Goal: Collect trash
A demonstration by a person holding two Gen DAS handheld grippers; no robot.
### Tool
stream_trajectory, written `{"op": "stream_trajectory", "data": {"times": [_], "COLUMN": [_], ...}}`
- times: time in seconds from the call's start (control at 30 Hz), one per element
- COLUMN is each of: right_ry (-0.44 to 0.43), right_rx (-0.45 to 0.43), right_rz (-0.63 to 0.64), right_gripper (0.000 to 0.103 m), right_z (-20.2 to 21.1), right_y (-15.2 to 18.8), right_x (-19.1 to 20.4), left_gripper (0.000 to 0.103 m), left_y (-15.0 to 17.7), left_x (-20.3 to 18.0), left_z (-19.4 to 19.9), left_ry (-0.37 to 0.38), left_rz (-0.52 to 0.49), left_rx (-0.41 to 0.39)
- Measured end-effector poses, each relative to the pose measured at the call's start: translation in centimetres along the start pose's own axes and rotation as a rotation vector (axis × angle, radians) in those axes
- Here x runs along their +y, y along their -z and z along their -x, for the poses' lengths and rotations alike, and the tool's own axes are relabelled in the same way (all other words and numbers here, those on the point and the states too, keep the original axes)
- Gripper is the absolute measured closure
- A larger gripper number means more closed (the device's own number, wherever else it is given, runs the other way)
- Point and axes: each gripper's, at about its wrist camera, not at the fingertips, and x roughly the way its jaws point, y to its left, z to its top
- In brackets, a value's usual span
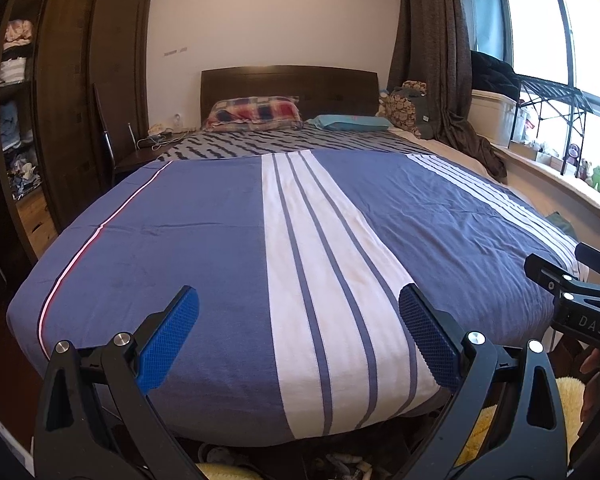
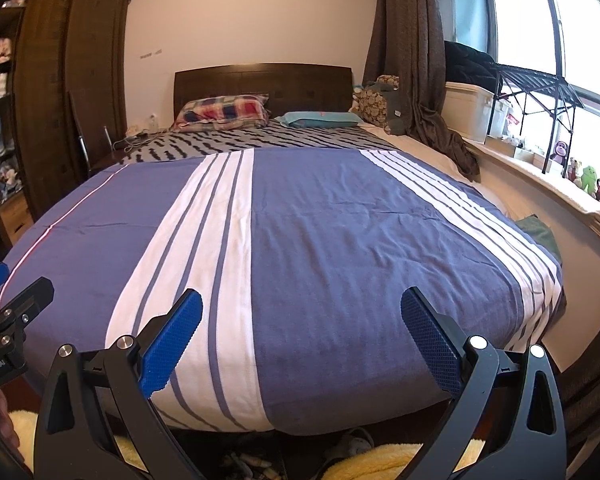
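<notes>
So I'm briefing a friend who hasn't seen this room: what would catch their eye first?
The blue bedspread with its broad white stripes fills the middle of both views. Behind it, a red-and-blue checked pillow leans against the dark headboard. Nearest the camera, both tongs, left and right, gape open, holding nothing.

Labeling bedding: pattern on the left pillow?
Red, blue and white plaid pillow; clearest in the right wrist view.

The bed's cloth cover (image 1: 204, 224) looked matt and faintly creased. The headboard (image 1: 288, 84) and wardrobe (image 1: 84, 80) were dark, smooth wood. The fingers (image 1: 172, 332) wore rough, dimpled blue pads on matt black arms.
</notes>
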Motion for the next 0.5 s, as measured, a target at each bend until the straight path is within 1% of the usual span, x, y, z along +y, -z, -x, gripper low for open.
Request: {"op": "stream_trajectory", "data": {"times": [0.5], "right_ry": [-0.016], "right_rx": [0.006], "right_rz": [0.010], "right_gripper": [0.004], "right_z": [0.03], "right_y": [0.01], "right_x": [0.74], "left_gripper": [0.008], "left_y": [-0.03], "left_x": [0.30], "left_z": [-0.02], "left_ry": [-0.003], "left_rz": [0.022], "left_rx": [0.000]}}
